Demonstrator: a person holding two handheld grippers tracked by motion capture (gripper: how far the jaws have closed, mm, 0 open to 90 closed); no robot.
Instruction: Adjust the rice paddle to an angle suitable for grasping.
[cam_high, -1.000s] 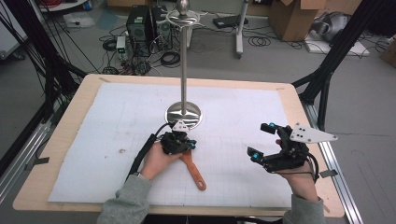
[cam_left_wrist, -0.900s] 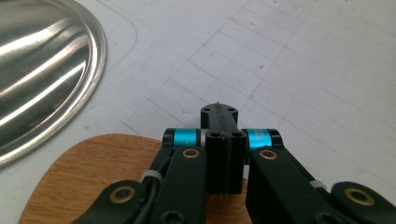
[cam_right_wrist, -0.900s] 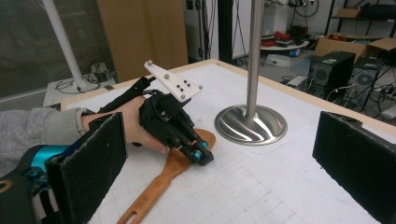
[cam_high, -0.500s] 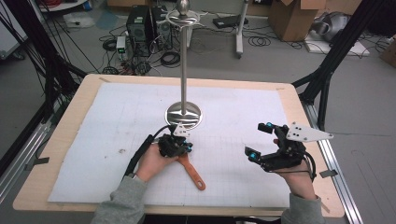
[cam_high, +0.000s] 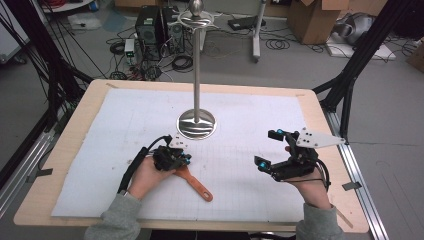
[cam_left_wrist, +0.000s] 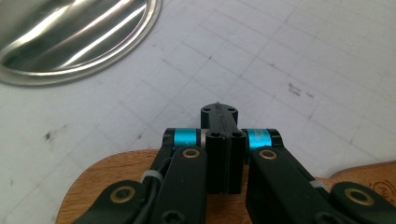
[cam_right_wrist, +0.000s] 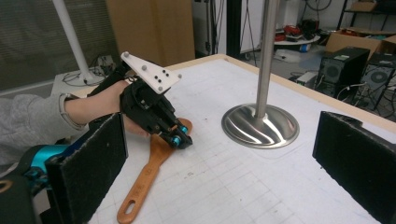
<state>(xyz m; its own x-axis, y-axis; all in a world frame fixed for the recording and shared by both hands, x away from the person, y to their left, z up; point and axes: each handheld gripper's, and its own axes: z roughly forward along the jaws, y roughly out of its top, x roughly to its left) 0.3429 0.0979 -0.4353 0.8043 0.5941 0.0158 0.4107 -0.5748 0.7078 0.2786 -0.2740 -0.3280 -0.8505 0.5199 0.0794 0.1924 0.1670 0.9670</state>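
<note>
An orange-brown wooden spatula (cam_high: 196, 185) lies flat on the white gridded mat, handle toward the front edge. My left gripper (cam_high: 185, 159) sits low over its blade, jaws pressed together. In the left gripper view the shut tips (cam_left_wrist: 219, 109) reach past the blade's rim (cam_left_wrist: 107, 186), over bare mat. The right gripper view shows that left gripper (cam_right_wrist: 180, 139) on the spatula (cam_right_wrist: 147, 179), a hand behind it. My right gripper (cam_high: 266, 148) hovers at the right of the mat, its pads (cam_right_wrist: 91, 163) wide apart with nothing between them.
A steel stand with a round mirror-bright base (cam_high: 197, 125) and a tall pole (cam_high: 196, 65) rises at the mat's middle, just beyond the left gripper. The wooden tabletop (cam_high: 320, 115) frames the mat. Computers, cables and boxes sit on the floor behind.
My left hand has slid left and a little toward the front, away from the stand's base. The spatula has shifted slightly left with it. The right gripper has stayed put.
</note>
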